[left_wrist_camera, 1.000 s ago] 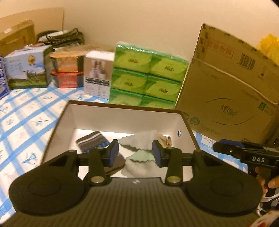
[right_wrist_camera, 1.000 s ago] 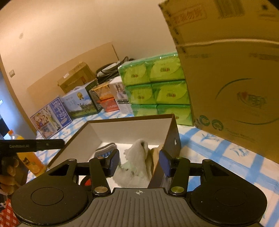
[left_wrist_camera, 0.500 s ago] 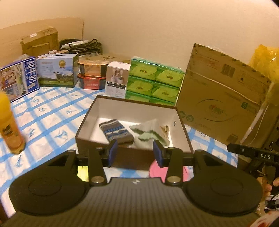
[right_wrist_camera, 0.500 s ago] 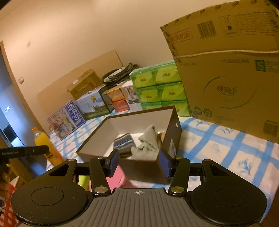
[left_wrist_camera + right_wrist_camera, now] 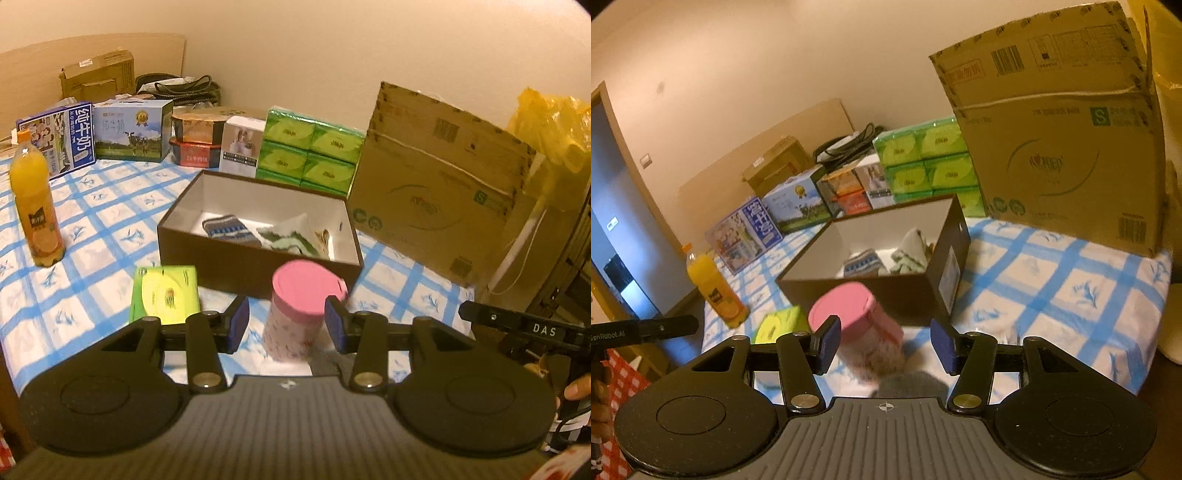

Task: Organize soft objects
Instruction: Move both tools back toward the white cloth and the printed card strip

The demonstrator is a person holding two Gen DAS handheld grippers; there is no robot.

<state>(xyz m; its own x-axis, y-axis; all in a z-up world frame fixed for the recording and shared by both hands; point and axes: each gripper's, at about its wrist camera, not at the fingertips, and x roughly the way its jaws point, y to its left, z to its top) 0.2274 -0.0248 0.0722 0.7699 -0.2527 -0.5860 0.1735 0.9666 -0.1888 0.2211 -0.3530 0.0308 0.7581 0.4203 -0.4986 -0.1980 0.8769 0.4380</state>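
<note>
Left tongs (image 5: 287,325) angled down, jaws partly apart, nothing gripped between the blue pads (image 5: 236,325). Right tongs (image 5: 885,341) same downward pitch, jaws opening, also empty. Fingers (image 5: 578,389) of the right hand show at the left view's edge.

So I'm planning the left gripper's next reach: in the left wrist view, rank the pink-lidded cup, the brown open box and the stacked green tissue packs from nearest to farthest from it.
1. pink-lidded cup, just ahead of the left gripper, untouched.
2. brown open box, behind the cup, mid-table.
3. green tissue packs, beyond the box near the wall.
</note>
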